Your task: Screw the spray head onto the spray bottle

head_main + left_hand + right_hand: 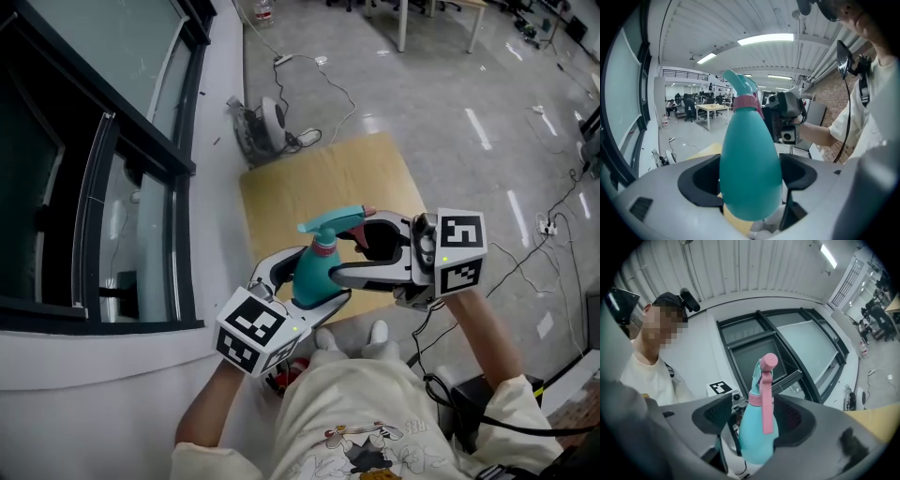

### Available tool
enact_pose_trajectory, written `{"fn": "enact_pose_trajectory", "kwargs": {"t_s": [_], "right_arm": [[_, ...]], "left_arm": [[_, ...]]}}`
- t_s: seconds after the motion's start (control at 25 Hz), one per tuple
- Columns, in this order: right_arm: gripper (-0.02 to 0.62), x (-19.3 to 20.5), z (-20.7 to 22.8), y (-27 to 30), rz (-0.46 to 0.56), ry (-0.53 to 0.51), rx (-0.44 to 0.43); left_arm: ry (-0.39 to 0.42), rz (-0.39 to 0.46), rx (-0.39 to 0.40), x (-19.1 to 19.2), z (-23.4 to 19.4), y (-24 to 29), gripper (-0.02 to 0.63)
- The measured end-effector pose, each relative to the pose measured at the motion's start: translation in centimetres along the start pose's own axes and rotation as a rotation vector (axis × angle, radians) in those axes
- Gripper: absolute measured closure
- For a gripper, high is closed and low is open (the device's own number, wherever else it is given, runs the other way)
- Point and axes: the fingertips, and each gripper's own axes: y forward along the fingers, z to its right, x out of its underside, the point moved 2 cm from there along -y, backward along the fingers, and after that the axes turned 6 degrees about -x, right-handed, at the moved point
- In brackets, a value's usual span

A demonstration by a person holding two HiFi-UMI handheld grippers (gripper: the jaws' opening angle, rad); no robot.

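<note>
A teal spray bottle is held in the air above a small wooden table. Its teal spray head, with a pink trigger and collar, sits on the bottle's neck. My left gripper is shut on the bottle's wide body, a pad on each side. My right gripper reaches in from the right at the level of the neck. In the right gripper view its jaws stand open around the neck and pink trigger, with a gap on the left side. The bottle's base is hidden.
A dark-framed window and a white sill run along the left. A round white device and cables lie on the grey floor beyond the table. The person's shoes stand just below the grippers. A white table leg stands far back.
</note>
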Motion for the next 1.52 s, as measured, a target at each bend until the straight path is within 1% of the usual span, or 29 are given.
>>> {"fn": "enact_pose_trajectory", "kwargs": {"t_s": [0.08,0.16,0.24,0.36,0.44,0.52,0.64,0.72,0.8,0.88,0.96,1.0,1.04,1.08,1.12,1.16,1.2,1.24,1.36,1.4,1.44,1.52], "right_arm": [[0.323,-0.4,-0.6,-0.3,-0.015,-0.03,-0.062],[0.319,-0.9,-1.3,-1.0,-0.02,-0.049,-0.148],[0.319,-1.9,-2.1,-2.1,0.011,-0.045,-0.268],[0.319,-4.0,-3.7,-4.6,0.123,-0.015,-0.485],[0.321,-4.8,-4.3,-6.0,0.185,-0.005,-0.582],[0.321,-5.1,-4.7,-6.3,0.2,-0.012,-0.617],[0.327,-4.0,-5.5,-5.1,0.125,-0.054,-0.648],[0.33,-3.1,-6.4,-4.1,0.076,-0.061,-0.697],[0.33,-2.7,-7.1,-3.8,0.063,-0.053,-0.757],[0.33,-2.9,-7.5,-4.2,0.086,-0.044,-0.816],[0.33,-3.4,-7.4,-4.9,0.12,-0.036,-0.849],[0.334,-3.6,-6.9,-5.1,0.128,-0.033,-0.842],[0.341,-3.6,-6.2,-5.1,0.125,-0.032,-0.817],[0.363,-3.6,-5.1,-5.0,0.115,-0.032,-0.783],[0.403,-3.3,-4.0,-4.8,0.102,-0.032,-0.752],[0.425,-3.0,-3.2,-4.7,0.09,-0.031,-0.737],[0.426,-2.8,-3.0,-4.7,0.085,-0.027,-0.745],[0.426,-2.8,-3.3,-4.6,0.087,-0.019,-0.772],[0.425,-3.5,-5.9,-4.2,0.092,0.005,-0.86],[0.417,-3.5,-6.5,-4.0,0.071,0.008,-0.877],[0.395,-3.3,-7.0,-3.6,0.037,0.009,-0.886],[0.371,-2.5,-7.7,-2.3,-0.051,0.007,-0.876]], "left_arm": [[-0.002,0.008,0.032,0.0,0.1,-0.4,0.212],[-0.014,0.028,0.104,-0.2,0.6,-1.0,0.212],[-0.026,0.055,0.218,-0.7,1.5,-1.8,0.212],[-0.027,0.089,0.391,-1.2,3.1,-3.2,0.212],[-0.008,0.105,0.494,-1.3,4.4,-4.2,0.212],[0.028,0.118,0.602,-1.4,5.8,-5.2,0.212],[0.075,0.134,0.751,-1.2,7.6,-6.4,0.212],[0.087,0.143,0.814,-1.2,8.4,-6.9,0.212],[0.096,0.15,0.846,-1.3,8.9,-7.0,0.212],[0.112,0.149,0.863,-1.3,9.2,-7.1,0.212],[0.126,0.147,0.882,-1.3,9.6,-7.3,0.212],[0.132,0.145,0.892,-1.3,9.7,-7.5,0.212],[0.139,0.141,0.899,-1.2,9.9,-7.6,0.212],[0.146,0.137,0.904,-1.2,10.0,-7.7,0.212],[0.151,0.133,0.905,-1.2,10.0,-7.7,0.212],[0.154,0.129,0.904,-1.2,10.1,-7.7,0.212],[0.155,0.127,0.902,-1.2,10.1,-7.6,0.212],[0.157,0.125,0.899,-1.2,10.1,-7.5,0.212],[0.17,0.116,0.886,-1.1,10.0,-7.1,0.212],[0.173,0.113,0.884,-1.1,10.0,-7.1,0.212],[0.174,0.11,0.882,-1.0,9.9,-7.0,0.212],[0.17,0.104,0.876,-0.9,9.7,-6.9,0.212]]}}
